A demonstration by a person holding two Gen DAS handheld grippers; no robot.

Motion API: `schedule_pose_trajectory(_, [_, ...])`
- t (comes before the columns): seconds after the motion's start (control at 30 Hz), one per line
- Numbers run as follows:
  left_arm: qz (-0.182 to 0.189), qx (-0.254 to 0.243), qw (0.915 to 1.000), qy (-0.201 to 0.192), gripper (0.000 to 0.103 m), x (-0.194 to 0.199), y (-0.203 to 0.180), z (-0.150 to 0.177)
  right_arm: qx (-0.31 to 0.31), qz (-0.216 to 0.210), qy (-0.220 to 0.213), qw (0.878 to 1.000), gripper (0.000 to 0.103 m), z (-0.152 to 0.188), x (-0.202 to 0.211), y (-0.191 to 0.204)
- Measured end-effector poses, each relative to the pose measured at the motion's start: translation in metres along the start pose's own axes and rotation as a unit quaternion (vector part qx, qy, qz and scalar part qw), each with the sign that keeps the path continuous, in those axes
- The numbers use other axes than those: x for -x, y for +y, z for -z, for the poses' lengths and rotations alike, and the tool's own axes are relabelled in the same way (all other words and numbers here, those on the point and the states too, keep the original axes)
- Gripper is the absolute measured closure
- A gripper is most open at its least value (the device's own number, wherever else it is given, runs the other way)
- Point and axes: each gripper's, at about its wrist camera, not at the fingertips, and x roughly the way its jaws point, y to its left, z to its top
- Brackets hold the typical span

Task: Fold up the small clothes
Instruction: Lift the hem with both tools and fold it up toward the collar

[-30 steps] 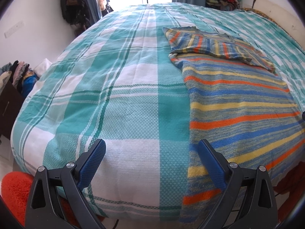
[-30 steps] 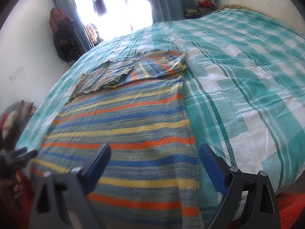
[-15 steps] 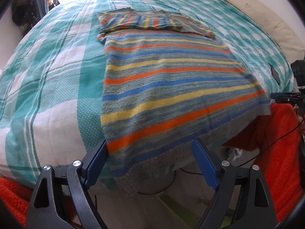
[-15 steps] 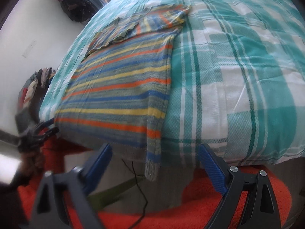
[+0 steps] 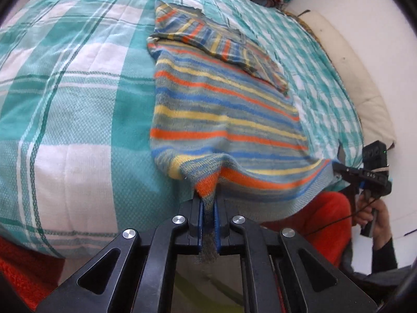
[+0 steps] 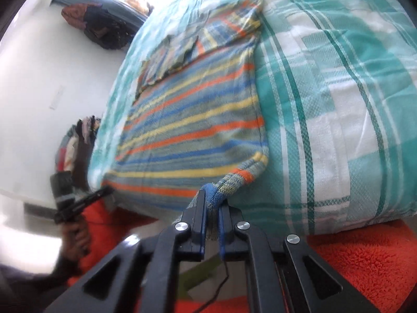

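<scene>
Striped knitted sweater, grey with orange, yellow, blue bands [image 5: 221,109], lies flat on bed with teal-and-white checked cover [image 5: 78,109], sleeves already folded across far end. Hem hangs over bed's near edge.

Left gripper [image 5: 208,208]: fingers just closed, pinching hem corner at sweater's left. Right gripper [image 6: 212,208]: fingers just closed, clamping bunched hem corner at sweater's right.

Both corners held so hem stays taut; likely next step, carry hem toward collar. Orange fluffy rug [image 6: 365,266] below bed edge.
</scene>
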Motion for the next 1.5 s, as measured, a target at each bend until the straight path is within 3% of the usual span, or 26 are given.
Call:
schedule_pose_trajectory(0.1, [0.025,0.023,0.999,-0.028,0.098,0.002,0.004,-0.053,-0.022,-0.04,-0.056,0.997,0.095,-0.041,0.006,0.005])
schedule_pose_trajectory(0.3, [0.03,0.073,0.995,-0.061,0.098,-0.036,0.018,-0.177,-0.034,-0.017,-0.152,0.988,0.095,-0.16,-0.013,0.01])
schedule_pose_trajectory(0.43, [0.028,0.115,0.9909,-0.065,0.098,-0.071,0.036,-0.243,-0.06,-0.005,-0.164,0.985,0.096,-0.236,-0.043,-0.001])
schedule_pose_trajectory(0.63, [0.002,0.151,0.9875,-0.045,0.096,-0.121,0.064,-0.298,-0.08,0.019,-0.153,0.985,0.096,-0.313,-0.084,-0.03])
schedule_pose_trajectory(0.7, [-0.024,0.166,0.9843,-0.054,0.093,-0.129,0.073,-0.311,-0.084,0.021,-0.148,0.985,0.095,-0.327,-0.104,-0.04])
schedule_pose_trajectory(0.73, [-0.032,0.179,0.9808,-0.07,0.084,-0.127,0.079,-0.316,-0.087,0.012,-0.149,0.985,0.094,-0.333,-0.112,-0.045])
schedule_pose_trajectory(0.8, [-0.03,0.208,0.9715,-0.111,0.039,-0.113,0.092,-0.323,-0.101,-0.012,-0.172,0.98,0.089,-0.34,-0.12,-0.056])
schedule_pose_trajectory(0.87, [-0.033,0.215,0.9637,-0.155,0.034,-0.09,0.096,-0.322,-0.12,-0.027,-0.205,0.971,0.075,-0.343,-0.112,-0.064])
schedule_pose_trajectory(0.9, [-0.038,0.202,0.9648,-0.164,0.034,-0.081,0.094,-0.321,-0.123,-0.029,-0.218,0.968,0.075,-0.343,-0.105,-0.065])
schedule_pose_trajectory(0.97, [-0.048,0.138,0.976,-0.162,0.034,-0.068,0.077,-0.313,-0.094,-0.025,-0.215,0.972,0.075,-0.342,-0.093,-0.058])
schedule_pose_trajectory(1.07, [-0.051,-0.008,0.9949,-0.087,0.034,-0.076,0.038,-0.292,0.007,0.011,-0.141,0.99,0.075,-0.332,-0.09,-0.024])
schedule_pose_trajectory(1.13, [-0.03,-0.076,0.9966,-0.001,0.033,-0.1,0.019,-0.278,0.068,0.032,-0.07,0.995,0.075,-0.321,-0.103,-0.003])
schedule_pose_trajectory(1.2, [-0.011,-0.092,0.9924,0.081,0.033,-0.137,0.009,-0.269,0.108,0.046,-0.004,0.993,0.075,-0.315,-0.126,0.013])
schedule_pose_trajectory(1.27, [-0.035,-0.084,0.9913,0.095,0.035,-0.164,0.007,-0.276,0.124,0.075,0.057,0.988,0.075,-0.32,-0.161,0.024])
schedule_pose_trajectory(1.3, [-0.038,-0.072,0.9931,0.084,0.035,-0.169,0.006,-0.285,0.125,0.094,0.07,0.985,0.075,-0.326,-0.179,0.027])
schedule_pose_trajectory(1.37, [-0.042,-0.035,0.998,0.033,0.035,-0.168,0.01,-0.317,0.118,0.116,0.041,0.985,0.075,-0.349,-0.197,0.036])
schedule_pose_trajectory(1.43, [-0.055,0.018,0.9977,-0.037,0.035,-0.148,0.019,-0.348,0.114,0.116,-0.028,0.986,0.075,-0.37,-0.196,0.05])
schedule_pose_trajectory(1.5, [-0.045,0.072,0.9916,-0.098,0.032,-0.122,0.032,-0.364,0.115,0.103,-0.11,0.982,0.075,-0.379,-0.176,0.066])
